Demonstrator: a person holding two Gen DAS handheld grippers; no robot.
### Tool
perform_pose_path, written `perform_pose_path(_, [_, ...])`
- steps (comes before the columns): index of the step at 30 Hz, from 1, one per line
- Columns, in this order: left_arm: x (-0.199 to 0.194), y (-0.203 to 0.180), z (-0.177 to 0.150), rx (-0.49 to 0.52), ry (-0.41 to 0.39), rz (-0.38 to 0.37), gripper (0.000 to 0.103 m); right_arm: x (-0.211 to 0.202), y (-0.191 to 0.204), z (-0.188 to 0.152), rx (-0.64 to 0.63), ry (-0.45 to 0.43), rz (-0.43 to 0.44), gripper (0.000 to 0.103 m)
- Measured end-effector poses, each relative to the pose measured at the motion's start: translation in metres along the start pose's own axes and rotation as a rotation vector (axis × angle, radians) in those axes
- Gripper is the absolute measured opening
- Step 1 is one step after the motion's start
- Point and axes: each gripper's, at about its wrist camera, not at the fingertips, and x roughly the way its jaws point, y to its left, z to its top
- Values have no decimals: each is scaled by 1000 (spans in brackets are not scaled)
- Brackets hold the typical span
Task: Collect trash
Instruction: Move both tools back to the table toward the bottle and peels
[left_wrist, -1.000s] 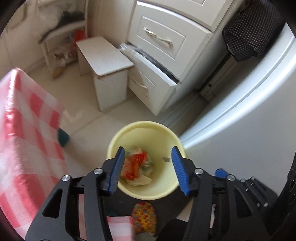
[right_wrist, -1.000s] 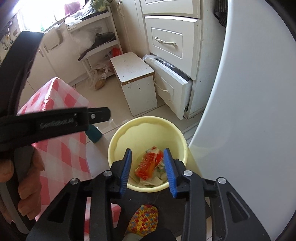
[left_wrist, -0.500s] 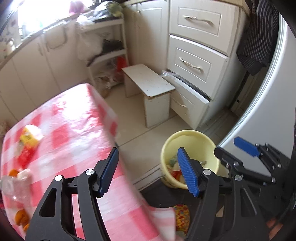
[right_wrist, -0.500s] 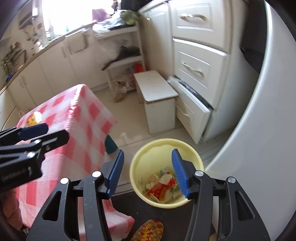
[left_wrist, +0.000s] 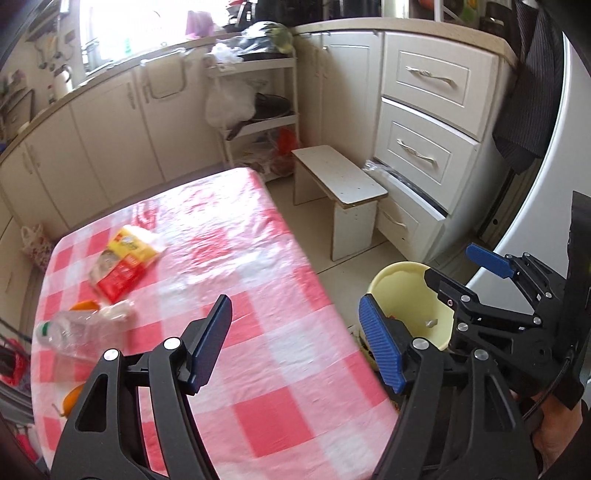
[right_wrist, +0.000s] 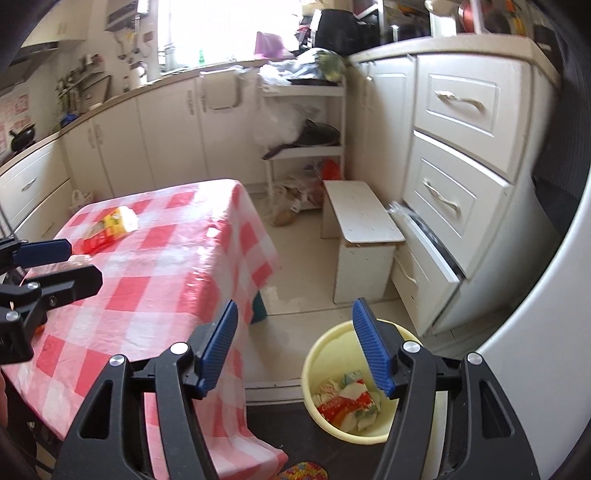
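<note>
A yellow bin (right_wrist: 325, 350) stands on the floor right of the table and holds wrappers (right_wrist: 347, 406); it also shows in the left wrist view (left_wrist: 410, 291). On the red-checked table (left_wrist: 266, 369) lie a yellow-red snack packet (left_wrist: 123, 262), a clear plastic bottle (left_wrist: 74, 332) and orange peel (left_wrist: 70, 397). My left gripper (left_wrist: 295, 343) is open and empty over the table's right part. My right gripper (right_wrist: 295, 350) is open and empty above the gap between table and bin.
A white stool (right_wrist: 364, 225) stands past the bin. A low drawer (right_wrist: 424, 243) hangs open beside it. A white fridge side (right_wrist: 535, 332) is at the right. A rack with bags (left_wrist: 255, 107) stands at the back, and cabinets line the far walls.
Both grippers have pulled up and left from over the bin. The right gripper has opened wider and a red wrapper now lies in the bin. The table has come into view.
</note>
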Motion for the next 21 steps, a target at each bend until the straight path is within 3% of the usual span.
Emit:
perform_pose_path(10, [-21, 55, -23, -88, -8, 49, 70, -4, 61, 4, -196, -45, 88, 64])
perform_pose_path(21, [-35, 136, -56, -203, 5, 135, 70, 2, 116, 8, -304, -41, 169, 66])
